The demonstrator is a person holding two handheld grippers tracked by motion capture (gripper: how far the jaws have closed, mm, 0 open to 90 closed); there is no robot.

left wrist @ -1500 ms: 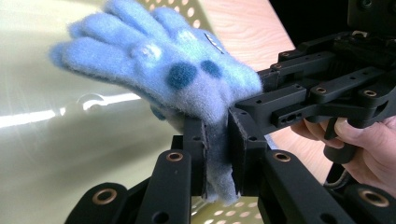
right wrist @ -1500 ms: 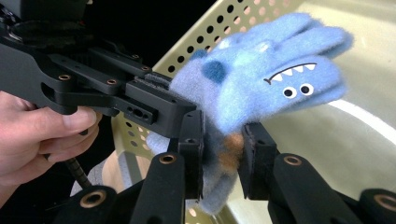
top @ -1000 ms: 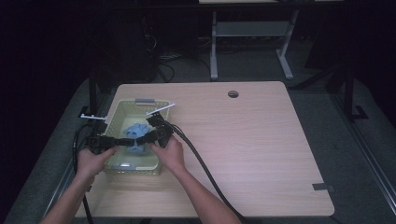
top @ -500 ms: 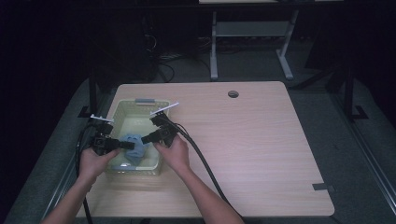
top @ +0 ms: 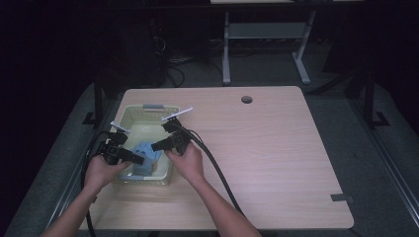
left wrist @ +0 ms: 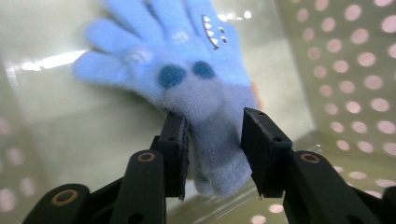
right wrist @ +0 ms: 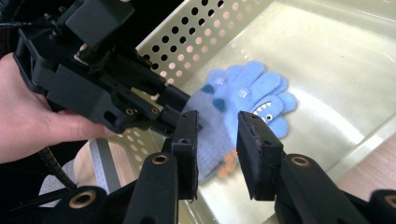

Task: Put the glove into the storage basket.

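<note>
A fuzzy blue glove (top: 146, 153) with dark spots and a grey cuff lies in a pale perforated basket (top: 148, 109). In the left gripper view the glove (left wrist: 187, 70) spreads its fingers away from me, and my left gripper (left wrist: 215, 135) is shut on its cuff. A second blue glove with a toothy face (right wrist: 273, 109) lies partly under the first (right wrist: 233, 88). My right gripper (right wrist: 217, 133) hangs open just above the cuff end, facing the left gripper (right wrist: 180, 105). From above, the left gripper (top: 140, 159) and right gripper (top: 155, 146) nearly meet over the basket's near end.
The basket's dotted walls (left wrist: 345, 70) close in around both grippers. The basket sits at the left of a wooden table (top: 276, 148) that has a round cable hole (top: 246, 99). Black cables (top: 217, 168) trail from the grippers. Beyond the table stands a metal frame (top: 267, 34).
Both grippers have drawn closer together over the basket's near end. The glove has shifted toward the near end with the left gripper on its cuff.
</note>
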